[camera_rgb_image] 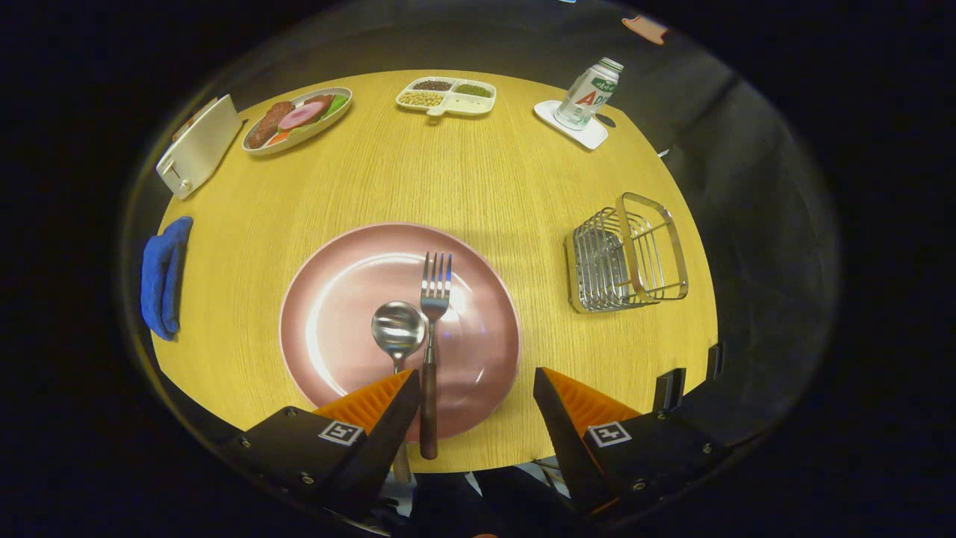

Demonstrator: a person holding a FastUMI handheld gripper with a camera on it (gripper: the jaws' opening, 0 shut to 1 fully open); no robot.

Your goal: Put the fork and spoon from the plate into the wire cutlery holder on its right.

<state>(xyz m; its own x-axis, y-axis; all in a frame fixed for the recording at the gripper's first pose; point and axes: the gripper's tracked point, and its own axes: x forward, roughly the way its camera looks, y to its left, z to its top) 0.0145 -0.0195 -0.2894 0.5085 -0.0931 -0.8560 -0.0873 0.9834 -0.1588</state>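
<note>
on the plate (336, 314), fork (432, 340) and spoon (398, 332) lengthwise, heads away from released hand-held gripper (476, 381)

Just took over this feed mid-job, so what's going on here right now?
A person's handheld gripper hovers open above the near edge of a pink plate on the wooden table. The fork and spoon lie side by side on the plate, handles toward the gripper. The fork handle sits between the fingers, close to the left one, but nothing is gripped. The wire cutlery holder stands empty to the plate's right. Neither utensil has been moved yet.
</note>
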